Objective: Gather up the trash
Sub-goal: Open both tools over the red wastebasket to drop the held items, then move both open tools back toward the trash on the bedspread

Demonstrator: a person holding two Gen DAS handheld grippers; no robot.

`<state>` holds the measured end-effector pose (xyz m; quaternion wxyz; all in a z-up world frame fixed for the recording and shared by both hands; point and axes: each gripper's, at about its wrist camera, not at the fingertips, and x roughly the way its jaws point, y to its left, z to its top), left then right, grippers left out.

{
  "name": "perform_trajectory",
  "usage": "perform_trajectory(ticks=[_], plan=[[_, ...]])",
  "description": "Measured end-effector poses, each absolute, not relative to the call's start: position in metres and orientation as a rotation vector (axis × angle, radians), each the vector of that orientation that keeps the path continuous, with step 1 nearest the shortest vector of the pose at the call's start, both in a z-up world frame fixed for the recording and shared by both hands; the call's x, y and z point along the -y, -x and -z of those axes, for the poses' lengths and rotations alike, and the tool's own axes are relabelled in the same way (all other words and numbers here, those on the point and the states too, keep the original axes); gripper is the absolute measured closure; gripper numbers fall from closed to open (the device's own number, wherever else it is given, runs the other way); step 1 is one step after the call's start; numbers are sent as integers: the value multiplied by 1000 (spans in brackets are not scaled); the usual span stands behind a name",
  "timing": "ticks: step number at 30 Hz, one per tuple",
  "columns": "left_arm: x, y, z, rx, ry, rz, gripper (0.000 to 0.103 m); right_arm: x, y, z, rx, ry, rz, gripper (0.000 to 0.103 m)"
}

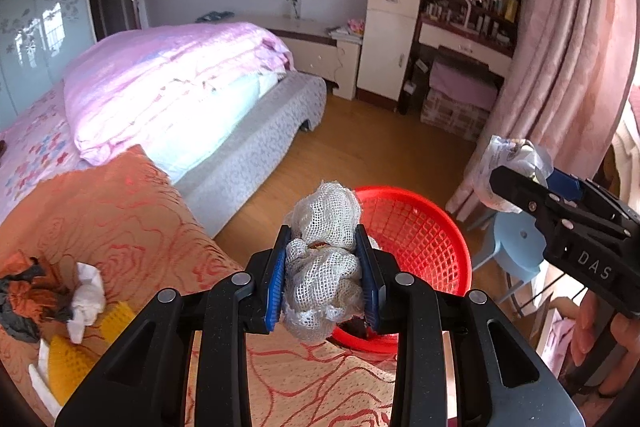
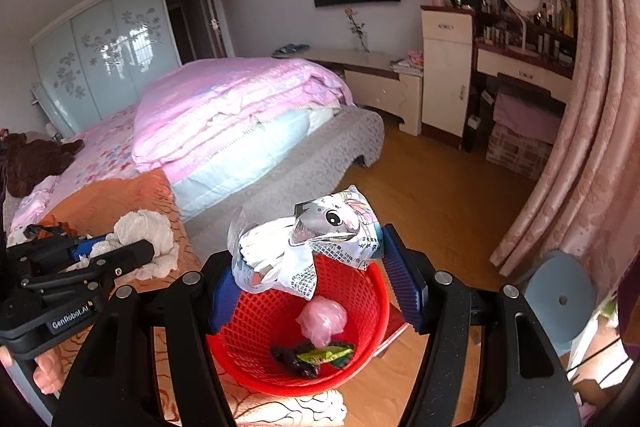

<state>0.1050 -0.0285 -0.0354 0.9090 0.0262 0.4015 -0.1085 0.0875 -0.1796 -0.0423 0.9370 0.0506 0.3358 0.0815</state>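
Observation:
My left gripper is shut on a wad of white gauze netting, squeezed between its blue pads above the near rim of a red mesh basket. My right gripper is shut on a crumpled printed snack wrapper, held over the same red basket. In the basket lie a pink wad and a dark and green wrapper. Each view shows the other tool too: the right gripper with its wrapper, and the left gripper with the gauze.
On the orange bedspread lie a dark orange-grey wrapper, a white tissue and yellow mesh. A blue stool and pink curtain stand right of the basket. Beyond is a bed with a pink quilt.

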Motion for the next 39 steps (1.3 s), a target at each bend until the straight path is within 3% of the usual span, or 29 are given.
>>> perform_trajectory(ticks=[11,18,24,39], plan=[[43,-123,74,-943,-77,280,70,177,-105,80,-819,-107,-173,41],[39,-121,86,-966,-76,301,52,182,-109,88,-846,-130,-172,34],[28,-117,84,-955,-64,278,46,182,-108,88,-844,-134,-177,27],[0,-94,59,-882,-22,209,41,174,-102,83,-822,-102,-190,27]])
